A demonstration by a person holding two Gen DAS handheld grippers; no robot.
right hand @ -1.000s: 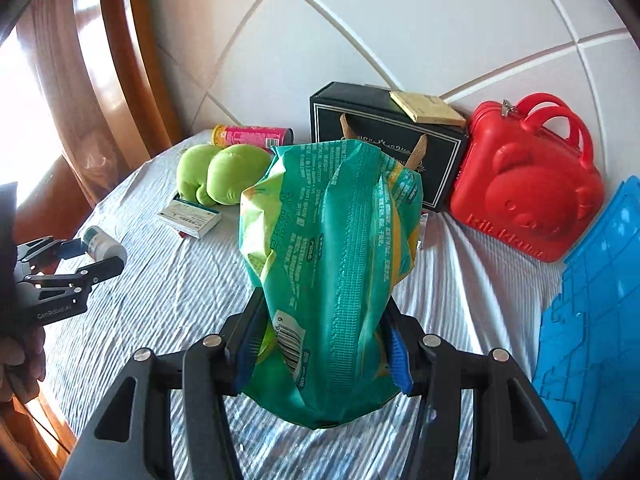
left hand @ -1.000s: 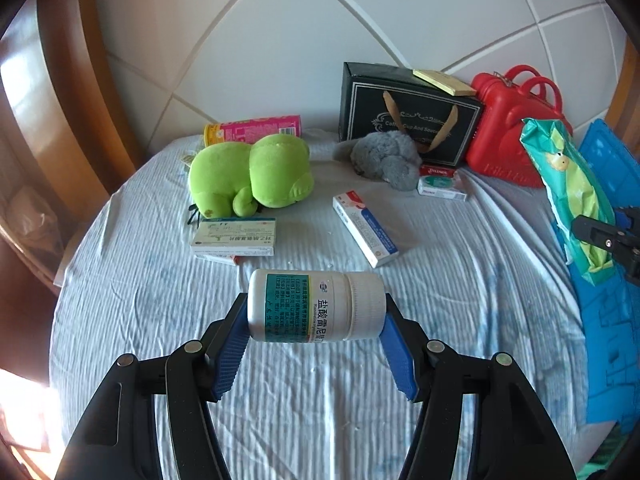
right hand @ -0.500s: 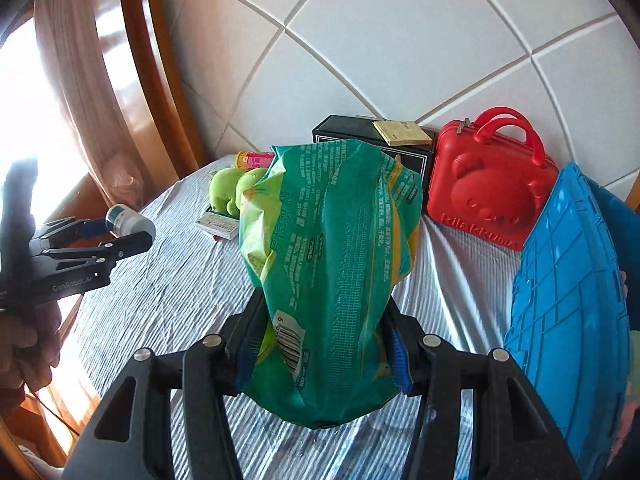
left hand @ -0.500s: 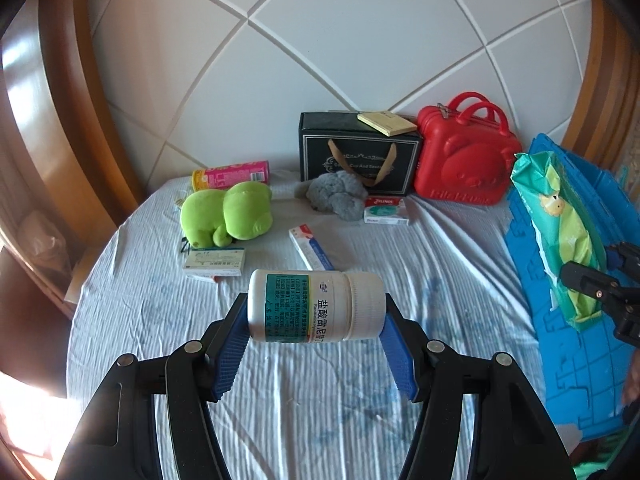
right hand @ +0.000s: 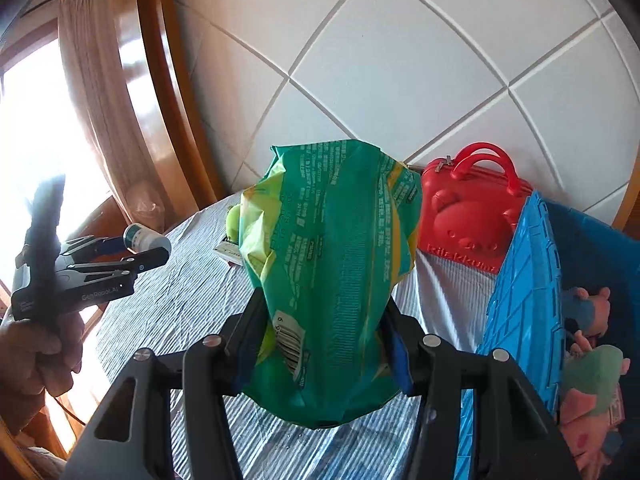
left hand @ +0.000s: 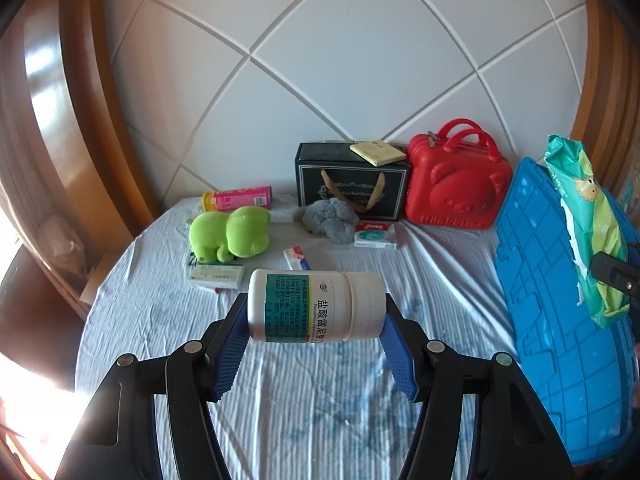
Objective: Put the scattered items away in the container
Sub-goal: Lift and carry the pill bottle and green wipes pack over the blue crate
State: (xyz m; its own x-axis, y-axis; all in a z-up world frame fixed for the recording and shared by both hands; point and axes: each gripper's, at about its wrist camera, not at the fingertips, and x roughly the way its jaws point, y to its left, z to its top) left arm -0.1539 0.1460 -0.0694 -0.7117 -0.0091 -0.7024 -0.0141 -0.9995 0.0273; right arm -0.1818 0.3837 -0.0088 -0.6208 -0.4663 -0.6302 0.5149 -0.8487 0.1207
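Observation:
My left gripper [left hand: 316, 322] is shut on a white pill bottle [left hand: 316, 306] with a green label, held sideways above the bed. It also shows in the right wrist view [right hand: 146, 242]. My right gripper [right hand: 320, 344] is shut on a green snack bag [right hand: 328, 276], raised beside the blue crate [right hand: 520, 320]. The bag also shows in the left wrist view [left hand: 588, 224], over the blue crate [left hand: 548, 312]. Soft toys [right hand: 592, 384] lie inside the crate.
On the bed sheet [left hand: 280, 400] lie a green plush [left hand: 230, 234], a grey plush [left hand: 330, 220], a pink can [left hand: 238, 199], and small medicine boxes [left hand: 218, 276] [left hand: 374, 236]. A black gift bag [left hand: 352, 180] and a red case [left hand: 456, 188] stand against the white padded wall.
Both grippers have pulled back and risen with their loads. The blue crate has come into view at the right, and the snack bag now sits over its edge.

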